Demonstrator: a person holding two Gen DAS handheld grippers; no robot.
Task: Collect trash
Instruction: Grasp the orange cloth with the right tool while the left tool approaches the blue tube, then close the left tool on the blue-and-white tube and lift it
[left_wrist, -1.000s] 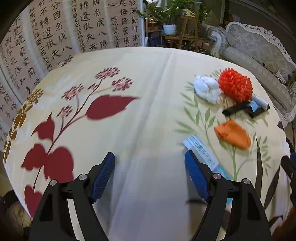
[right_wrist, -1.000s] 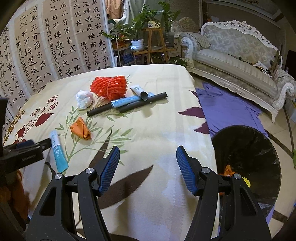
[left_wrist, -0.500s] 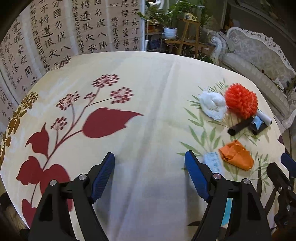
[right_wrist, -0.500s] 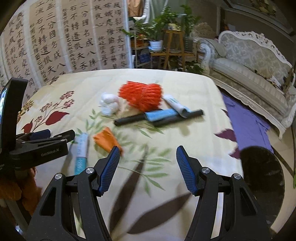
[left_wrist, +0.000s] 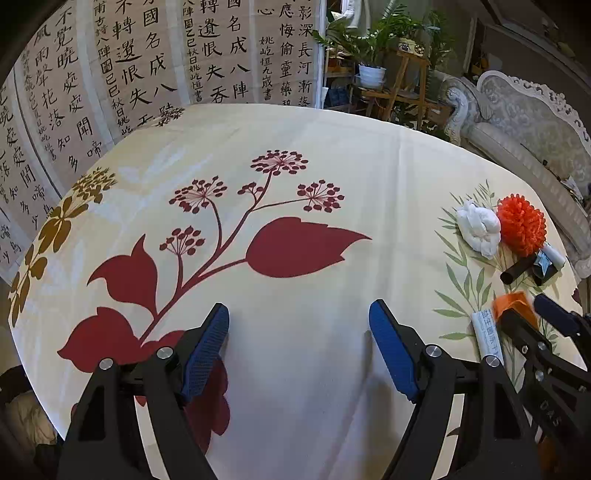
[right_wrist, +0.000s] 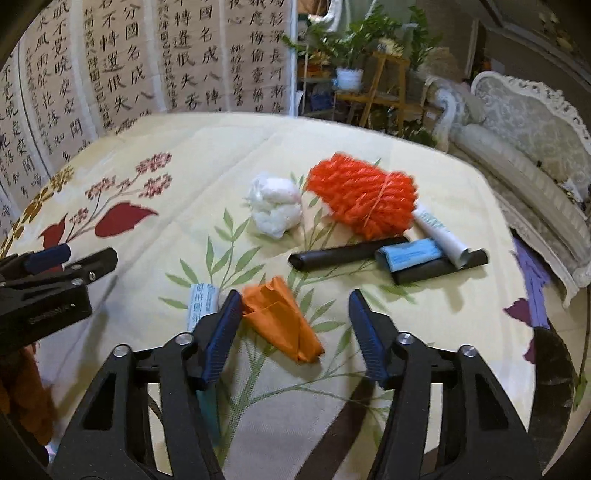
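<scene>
Right gripper points down at the cream floral-print tablecloth. The crumpled orange paper scrap lies on the cloth between its blue-padded fingers, up against the left pad, clear gap to the right pad. Jaws have just been closing but stand parted, pads not pressing the scrap. A white-and-teal printed tube lies just left of the scrap, partly hidden behind the left finger.

Further back on the cloth: crumpled white tissue wad, beside it a bright orange-red bundle of plastic rope, then two black cylindrical tubes, a small blue packet and a rolled white paper tube in a touching cluster.

Left gripper hovers over the bare red-leaf part of the cloth, jaws wide apart, nothing between them, well apart from the trash. In the left wrist view the right gripper sits at the right edge over the orange scrap.
</scene>
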